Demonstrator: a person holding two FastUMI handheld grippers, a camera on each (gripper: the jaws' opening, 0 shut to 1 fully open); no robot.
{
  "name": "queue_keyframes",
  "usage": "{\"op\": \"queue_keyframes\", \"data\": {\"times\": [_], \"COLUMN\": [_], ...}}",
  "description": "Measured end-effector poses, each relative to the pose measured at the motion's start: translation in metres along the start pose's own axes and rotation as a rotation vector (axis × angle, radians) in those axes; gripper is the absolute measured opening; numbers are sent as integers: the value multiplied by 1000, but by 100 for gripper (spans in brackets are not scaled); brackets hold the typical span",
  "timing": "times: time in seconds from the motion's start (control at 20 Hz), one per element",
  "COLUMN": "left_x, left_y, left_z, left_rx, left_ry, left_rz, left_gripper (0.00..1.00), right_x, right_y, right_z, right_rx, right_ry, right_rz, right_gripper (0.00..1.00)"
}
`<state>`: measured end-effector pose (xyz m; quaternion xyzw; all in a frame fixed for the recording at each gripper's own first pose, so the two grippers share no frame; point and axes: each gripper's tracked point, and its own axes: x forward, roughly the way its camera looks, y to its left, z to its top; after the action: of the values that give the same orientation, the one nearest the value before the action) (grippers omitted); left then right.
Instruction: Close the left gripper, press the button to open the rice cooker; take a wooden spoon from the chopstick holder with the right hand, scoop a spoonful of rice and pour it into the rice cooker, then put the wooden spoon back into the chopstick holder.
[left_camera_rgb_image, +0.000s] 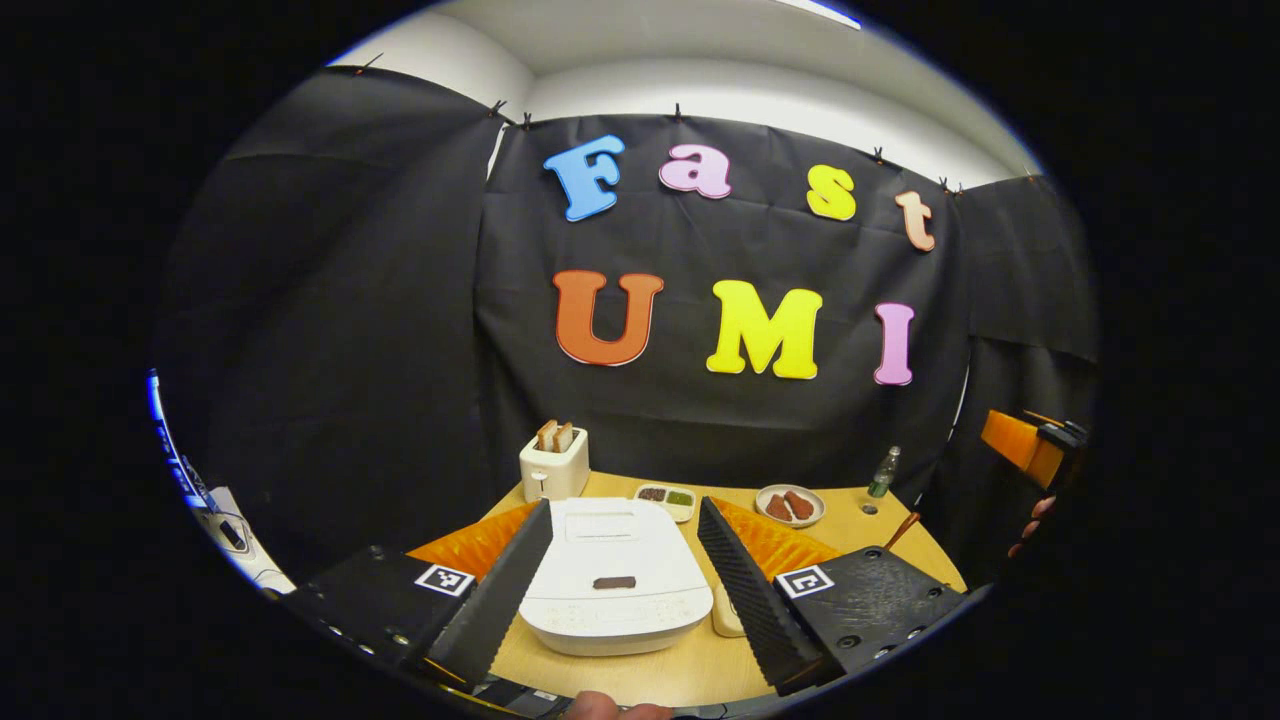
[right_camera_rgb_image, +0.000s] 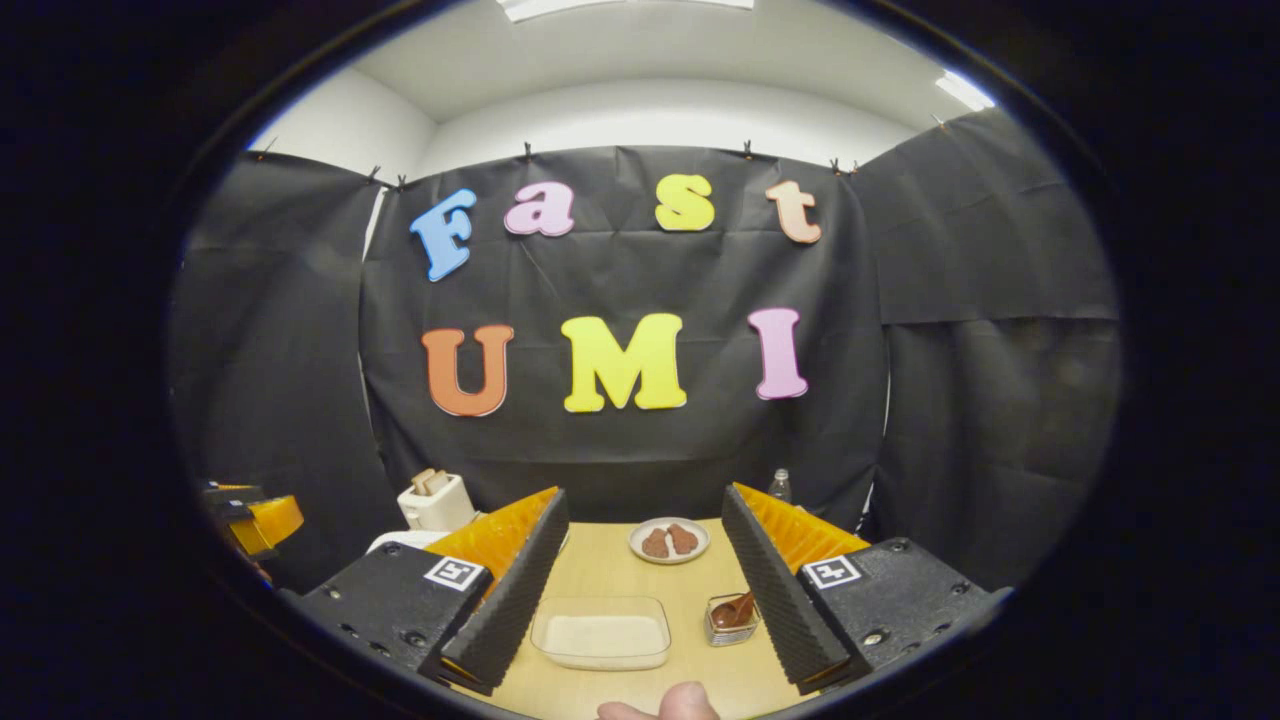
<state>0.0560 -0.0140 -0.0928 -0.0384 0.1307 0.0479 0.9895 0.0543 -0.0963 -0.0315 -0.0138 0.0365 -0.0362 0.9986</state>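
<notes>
We note left claw (left_camera_rgb_image: 625, 590) spread wide above closed rice cooker (left_camera_rgb_image: 615, 580), right claw (right_camera_rgb_image: 645, 600) wide over rice container (right_camera_rgb_image: 600, 634), wooden spoon (right_camera_rgb_image: 735, 610) in chopstick holder (right_camera_rgb_image: 722, 630), both on table (right_camera_rgb_image: 610, 570)

Left hand-held gripper (left_camera_rgb_image: 624, 580) — ridged wedge fingers, orange ribbed backing; black screwed mounts, square tag markers; right hand-held gripper (right_camera_rgb_image: 645, 590) alike
</notes>
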Motion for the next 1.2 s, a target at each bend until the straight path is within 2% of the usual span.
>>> {"op": "queue_keyframes", "data": {"times": [0.3, 0.45, 0.5, 0.55, 0.6, 0.65, 0.7, 0.75, 0.85, 0.9, 1.2], "left_x": [39, 57, 64, 71, 74, 81, 86, 94, 85, 107, 124], "left_y": [1, 4, 5, 7, 7, 4, 3, -1, 2, -3, -2], "left_z": [-41, -74, -84, -96, -104, -111, -120, -129, -126, -141, -163], "left_rx": [-43, -78, -87, -95, -103, -115, -120, -125, -126, -132, -114], "left_ry": [139, 253, 293, 338, 366, 397, 430, 463, 497, 517, 566], "left_rz": [13, 24, 28, 29, 32, 16, 7, -7, 4, -12, -7], "left_gripper": [94, 87, 63, 53, 39, 29, 9, 5, 2, 0, 0], "right_x": [37, 59, 64, 69, 74, 78, 82, 85, 90, 92, 97], "right_y": [-21, -31, -34, -36, -38, -42, -44, -48, -56, -60, -81], "right_z": [-8, -13, -17, -18, -20, -21, -23, -24, -27, -31, -52], "right_rx": [-17, -22, -21, -21, -22, -28, -41, -55, -71, -72, -44], "right_ry": [3, 14, 21, 25, 28, 29, 32, 33, 35, 43, 99], "right_rz": [13, 8, 7, 8, 6, 3, -2, -5, -13, -16, -48], "right_gripper": [100, 100, 100, 100, 100, 100, 100, 100, 100, 100, 100]}}
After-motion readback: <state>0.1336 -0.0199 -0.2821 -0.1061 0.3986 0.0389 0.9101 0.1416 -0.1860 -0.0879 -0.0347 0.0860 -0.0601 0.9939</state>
